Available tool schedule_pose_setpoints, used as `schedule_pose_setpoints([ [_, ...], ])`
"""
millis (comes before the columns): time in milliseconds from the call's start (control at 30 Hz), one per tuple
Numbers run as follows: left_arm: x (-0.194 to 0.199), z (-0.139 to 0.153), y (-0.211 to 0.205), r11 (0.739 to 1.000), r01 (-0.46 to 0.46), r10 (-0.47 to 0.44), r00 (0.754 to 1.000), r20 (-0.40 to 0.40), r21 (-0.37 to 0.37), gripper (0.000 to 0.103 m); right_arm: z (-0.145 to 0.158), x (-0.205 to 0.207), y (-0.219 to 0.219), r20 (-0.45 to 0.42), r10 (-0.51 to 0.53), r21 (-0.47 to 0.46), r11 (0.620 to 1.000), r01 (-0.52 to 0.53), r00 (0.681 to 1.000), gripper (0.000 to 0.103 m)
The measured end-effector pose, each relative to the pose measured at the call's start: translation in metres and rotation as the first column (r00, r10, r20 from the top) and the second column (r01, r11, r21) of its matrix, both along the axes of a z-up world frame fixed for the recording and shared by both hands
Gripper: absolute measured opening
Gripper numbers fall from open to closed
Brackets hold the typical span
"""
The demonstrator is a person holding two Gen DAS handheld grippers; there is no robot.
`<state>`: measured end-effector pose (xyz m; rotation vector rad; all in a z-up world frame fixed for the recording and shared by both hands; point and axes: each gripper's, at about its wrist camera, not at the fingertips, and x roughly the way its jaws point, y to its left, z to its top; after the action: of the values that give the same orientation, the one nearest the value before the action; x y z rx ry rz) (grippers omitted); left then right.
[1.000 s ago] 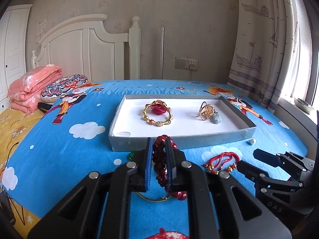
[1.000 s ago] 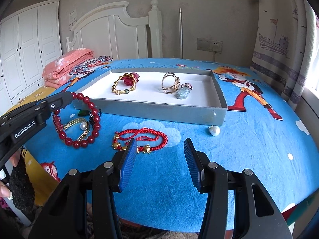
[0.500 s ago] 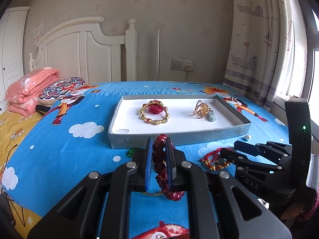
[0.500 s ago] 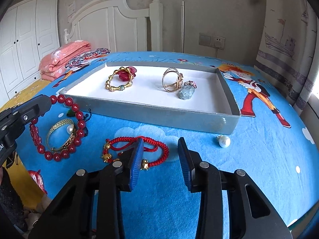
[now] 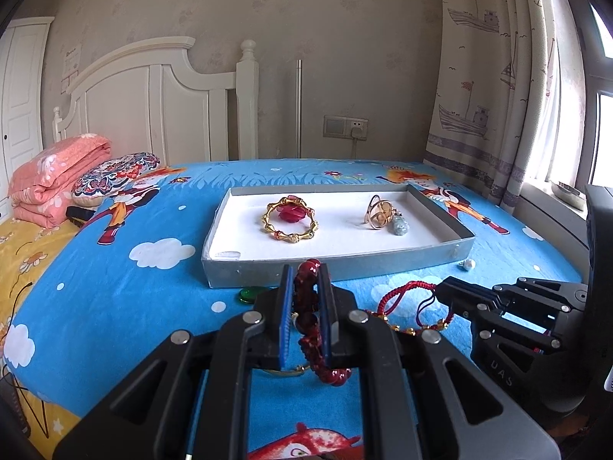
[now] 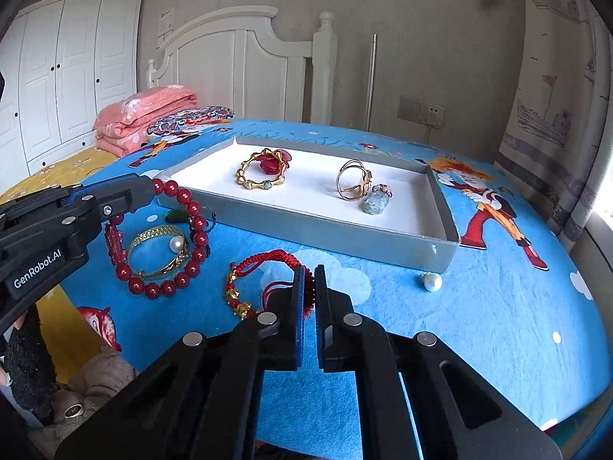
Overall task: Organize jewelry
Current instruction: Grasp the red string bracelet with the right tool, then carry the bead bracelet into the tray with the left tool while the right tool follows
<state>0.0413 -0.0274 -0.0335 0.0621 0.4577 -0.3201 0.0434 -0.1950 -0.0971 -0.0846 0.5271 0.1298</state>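
Note:
My left gripper [image 5: 306,280] is shut on a dark red bead bracelet [image 5: 331,373], in front of the grey tray [image 5: 345,264]. In the right wrist view that bead bracelet [image 6: 191,211] hangs from the left gripper [image 6: 149,188] and loops around a gold pearl bangle [image 6: 153,234] on the blue cloth. My right gripper [image 6: 309,276] has its jaws closing tight, and the red cord bracelet [image 6: 264,258] with gold beads is pinched between the pads. The tray [image 6: 306,226] holds a gold bamboo bangle [image 6: 249,182], a gold ring [image 6: 350,180] and a pale jade pendant [image 6: 377,203].
A loose pearl [image 6: 433,280] lies on the cloth by the tray's near right corner. A green stone [image 5: 251,294] sits just in front of the tray. Folded pink bedding [image 5: 53,176] and a patterned pillow [image 5: 115,172] lie at the far left, and curtains [image 5: 482,76] hang on the right.
The right gripper's jaws went from wide apart to shut on the red cord bracelet, pulling part of it off the cloth. The left gripper kept its hold on the bead bracelet.

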Motion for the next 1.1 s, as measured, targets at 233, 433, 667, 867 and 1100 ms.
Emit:
schedule_pose_setpoints([
  [233, -0.011, 0.009, 0.002, 1.000, -0.015, 0.016, 0.999, 0.034, -0.001, 0.012, 0.024, -0.019, -0.002, 0.110, -0.043, -0.002, 0.999, 0.044, 0.993, 0.005],
  [433, -0.020, 0.017, 0.004, 1.000, -0.027, 0.027, 0.998, 0.059, -0.007, 0.012, 0.035, -0.026, -0.007, 0.144, -0.069, 0.014, 0.998, 0.067, 0.987, 0.005],
  [667, -0.025, 0.021, 0.002, 1.000, -0.025, 0.025, 0.997, 0.077, 0.000, 0.012, 0.038, -0.029, -0.006, 0.155, -0.062, 0.009, 0.998, 0.062, 0.986, 0.005],
  [867, -0.025, 0.020, 0.002, 1.000, -0.025, 0.025, 0.997, 0.073, 0.000, 0.012, 0.037, -0.029, -0.006, 0.151, -0.065, 0.011, 0.998, 0.064, 0.986, 0.006],
  [1100, -0.018, 0.022, 0.000, 1.000, -0.024, 0.024, 0.997, 0.067, 0.003, 0.012, 0.039, -0.022, -0.006, 0.148, -0.070, 0.008, 0.998, 0.070, 0.986, 0.006],
])
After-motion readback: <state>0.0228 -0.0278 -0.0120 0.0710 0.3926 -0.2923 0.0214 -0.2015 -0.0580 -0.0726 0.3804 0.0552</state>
